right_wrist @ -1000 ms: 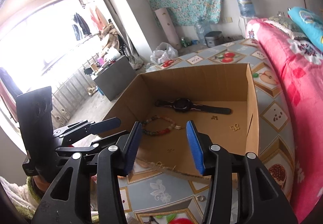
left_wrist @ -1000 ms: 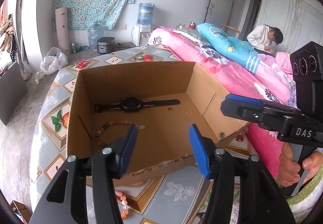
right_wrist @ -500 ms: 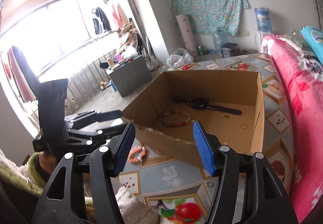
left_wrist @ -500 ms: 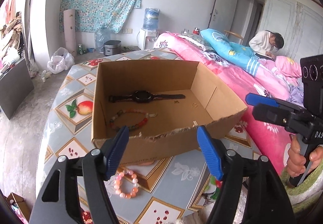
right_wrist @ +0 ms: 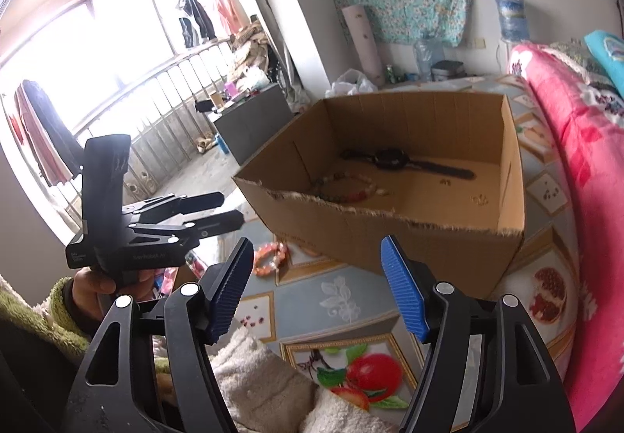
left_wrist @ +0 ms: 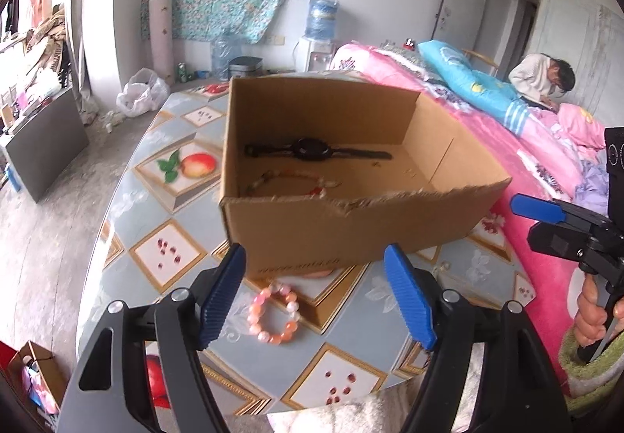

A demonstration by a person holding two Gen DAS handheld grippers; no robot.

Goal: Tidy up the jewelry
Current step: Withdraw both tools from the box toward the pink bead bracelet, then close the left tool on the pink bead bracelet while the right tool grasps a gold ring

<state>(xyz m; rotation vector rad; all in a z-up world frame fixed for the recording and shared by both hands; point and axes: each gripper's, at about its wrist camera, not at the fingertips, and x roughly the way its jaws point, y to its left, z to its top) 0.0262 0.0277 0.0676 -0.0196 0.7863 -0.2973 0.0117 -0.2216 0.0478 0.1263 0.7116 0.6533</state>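
An open cardboard box (left_wrist: pixel 351 230) (right_wrist: pixel 409 238) stands on the table. Inside it lie a black watch (left_wrist: pixel 312 150) (right_wrist: pixel 394 160), a beaded bracelet (left_wrist: pixel 292 179) (right_wrist: pixel 347 187) and small gold earrings (right_wrist: pixel 479 199). A pink-orange bead bracelet (left_wrist: pixel 273 312) (right_wrist: pixel 269 257) lies on the table in front of the box. My left gripper (left_wrist: pixel 316 300) is open and empty, just above and near that bracelet. My right gripper (right_wrist: pixel 316 285) is open and empty, back from the box's front wall.
The table (left_wrist: pixel 163 250) has a fruit-pattern cloth and a near edge close to me. A bed with pink bedding (left_wrist: pixel 526 144) (right_wrist: pixel 577 160) runs along the right, with a person (left_wrist: pixel 542 76) sitting at its far end. A white towel (right_wrist: pixel 265 386) lies below my grippers.
Both grippers have pulled back from over the box toward the near table edge. The pink-orange bracelet on the table has come into view. Both stay open.
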